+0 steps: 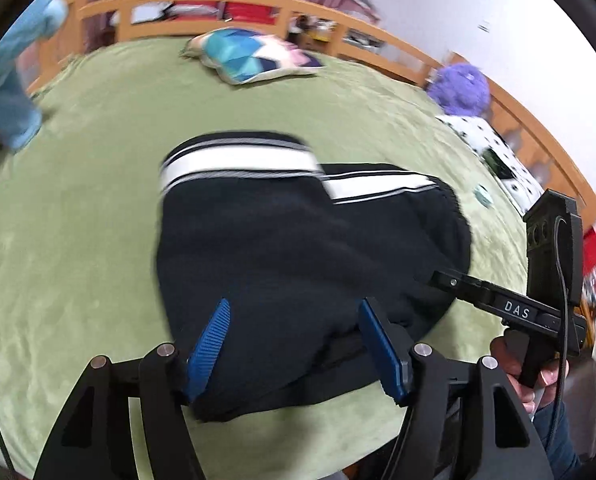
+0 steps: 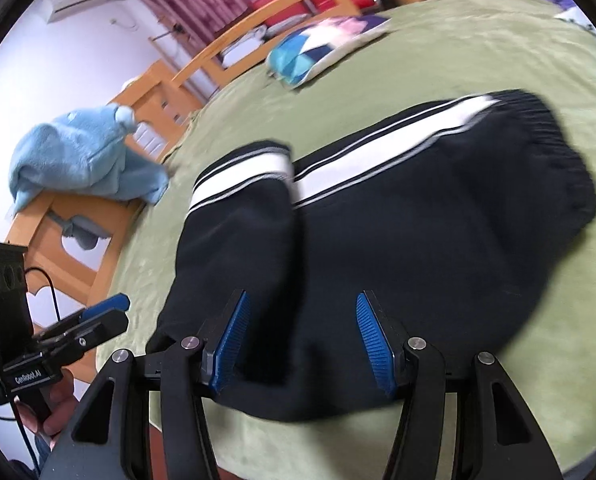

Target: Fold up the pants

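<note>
Where pants (image 1: 298,248) lie (folded), green blanket (image 1: 77,240)

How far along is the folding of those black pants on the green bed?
Mostly done, it seems: the black pants lie on the green blanket in a compact bundle, one striped section doubled over another. Nothing is in hand: the left gripper and right gripper both hang open over the near edge, fingers apart. Left: perhaps one more fold or some smoothing.

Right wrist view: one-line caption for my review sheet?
Open right gripper above folded black pants on green bedspread; left gripper alongside.
</note>
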`<state>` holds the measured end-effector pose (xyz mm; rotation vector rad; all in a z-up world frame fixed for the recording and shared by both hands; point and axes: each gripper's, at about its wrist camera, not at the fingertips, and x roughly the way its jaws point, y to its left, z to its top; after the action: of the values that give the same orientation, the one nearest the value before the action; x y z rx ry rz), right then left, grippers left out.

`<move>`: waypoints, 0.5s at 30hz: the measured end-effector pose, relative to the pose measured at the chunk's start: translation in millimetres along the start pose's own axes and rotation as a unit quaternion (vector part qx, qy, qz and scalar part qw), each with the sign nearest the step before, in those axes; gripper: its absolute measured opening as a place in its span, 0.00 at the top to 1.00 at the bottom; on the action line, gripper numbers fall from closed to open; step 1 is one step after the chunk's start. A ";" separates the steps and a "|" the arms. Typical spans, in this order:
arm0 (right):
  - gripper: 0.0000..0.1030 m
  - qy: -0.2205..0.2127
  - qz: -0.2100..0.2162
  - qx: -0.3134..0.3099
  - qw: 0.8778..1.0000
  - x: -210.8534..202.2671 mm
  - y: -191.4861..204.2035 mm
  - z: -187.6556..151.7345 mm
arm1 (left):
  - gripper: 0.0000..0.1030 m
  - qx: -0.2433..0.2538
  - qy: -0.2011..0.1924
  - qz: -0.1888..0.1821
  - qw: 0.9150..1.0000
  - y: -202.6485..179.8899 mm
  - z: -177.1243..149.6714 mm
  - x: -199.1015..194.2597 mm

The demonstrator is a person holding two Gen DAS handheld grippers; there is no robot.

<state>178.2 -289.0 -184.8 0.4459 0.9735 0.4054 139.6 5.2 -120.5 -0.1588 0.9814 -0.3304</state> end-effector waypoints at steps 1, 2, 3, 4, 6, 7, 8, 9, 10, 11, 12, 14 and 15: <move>0.46 0.006 0.004 0.001 1.000 9.2 3.4 1.2 | 0.37 -0.012 0.004 0.002 1.000 9.3 -1.7 0.2; 0.46 0.014 0.010 0.005 1.000 20.8 7.1 2.6 | 0.37 -0.029 0.009 0.002 1.000 21.0 -4.7 1.3; 0.46 0.023 0.015 0.012 1.000 33.7 10.1 3.8 | 0.37 -0.039 0.013 0.001 0.999 27.1 -5.9 2.8; 0.43 0.031 0.020 0.018 0.999 44.3 12.1 4.1 | 0.37 -0.047 0.016 -0.001 0.999 34.8 -6.8 3.5; 0.40 0.052 0.025 0.032 0.998 72.7 14.3 4.6 | 0.37 -0.063 0.017 -0.004 0.998 47.8 -10.2 3.8; 0.40 0.065 0.025 0.043 0.997 87.5 13.9 4.5 | 0.37 -0.069 0.017 -0.003 0.997 52.4 -11.3 3.4; 0.40 0.070 0.028 0.050 0.996 95.5 15.0 4.3 | 0.37 -0.074 0.017 -0.001 0.997 57.5 -11.9 3.0; 0.46 0.067 0.025 0.052 0.996 99.5 17.3 4.9 | 0.37 -0.077 0.018 0.000 0.997 60.4 -11.9 2.8; 0.70 0.059 0.026 0.047 0.997 99.3 22.0 6.7 | 0.37 -0.082 0.018 0.003 0.996 64.0 -11.8 2.3; 0.81 0.054 0.035 0.030 0.997 94.4 30.0 11.4 | 0.37 -0.086 0.018 0.004 0.996 66.9 -11.5 1.8; 0.84 0.036 0.039 0.009 0.999 83.6 37.4 17.8 | 0.37 -0.088 0.019 0.006 0.996 69.9 -10.4 1.6; 0.85 -0.014 0.027 -0.044 0.999 52.3 52.8 30.7 | 0.37 -0.091 0.021 0.008 0.996 70.6 -9.2 2.2; 0.85 -0.036 0.013 -0.076 0.996 33.4 60.0 39.8 | 0.37 -0.090 0.023 0.007 0.996 69.9 -8.4 3.1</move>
<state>221.3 -228.6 -156.7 0.3334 0.8608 0.4803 148.2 69.9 -147.1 -0.3094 1.0569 -0.2323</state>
